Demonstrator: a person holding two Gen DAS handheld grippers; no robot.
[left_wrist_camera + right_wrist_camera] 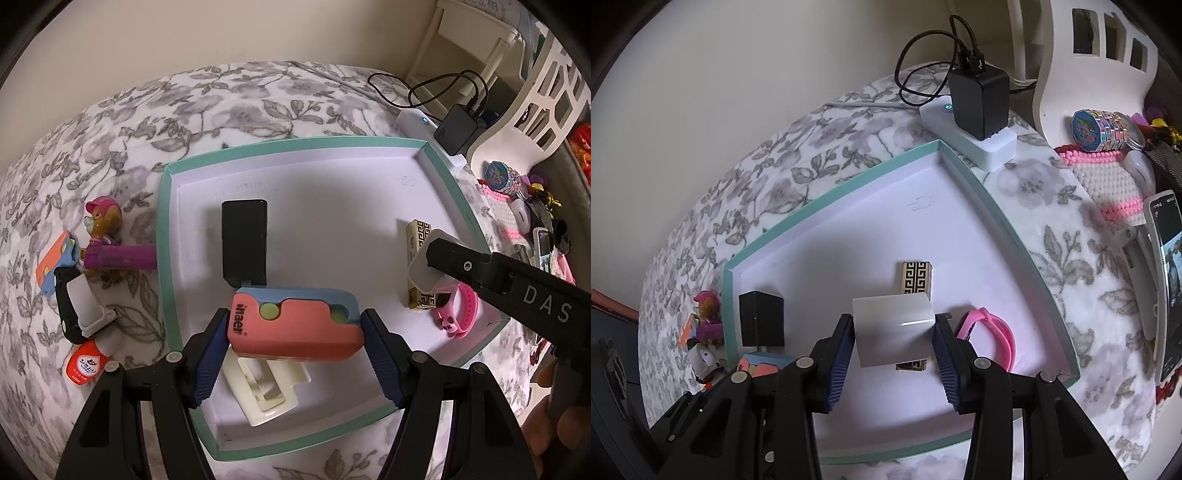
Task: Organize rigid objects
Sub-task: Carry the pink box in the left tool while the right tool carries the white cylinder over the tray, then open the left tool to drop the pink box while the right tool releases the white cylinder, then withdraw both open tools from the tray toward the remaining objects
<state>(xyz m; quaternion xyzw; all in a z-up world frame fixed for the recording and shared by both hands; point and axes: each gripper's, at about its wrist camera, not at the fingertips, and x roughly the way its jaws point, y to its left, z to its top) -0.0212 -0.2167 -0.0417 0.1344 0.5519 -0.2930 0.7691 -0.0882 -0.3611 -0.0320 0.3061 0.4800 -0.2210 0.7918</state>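
Note:
A shallow teal-rimmed white tray lies on a floral bedspread. My left gripper is shut on a pink and blue case and holds it over the tray's near part, above a cream plastic piece. My right gripper is shut on a white charger block over the tray's right side; it also shows in the left wrist view. In the tray lie a black adapter, a gold patterned box and a pink band.
Left of the tray lie a toy dog dispenser, a second pink and blue case, a black and white item and an orange packet. A white power strip with a black charger, a white basket, a phone and small items lie right.

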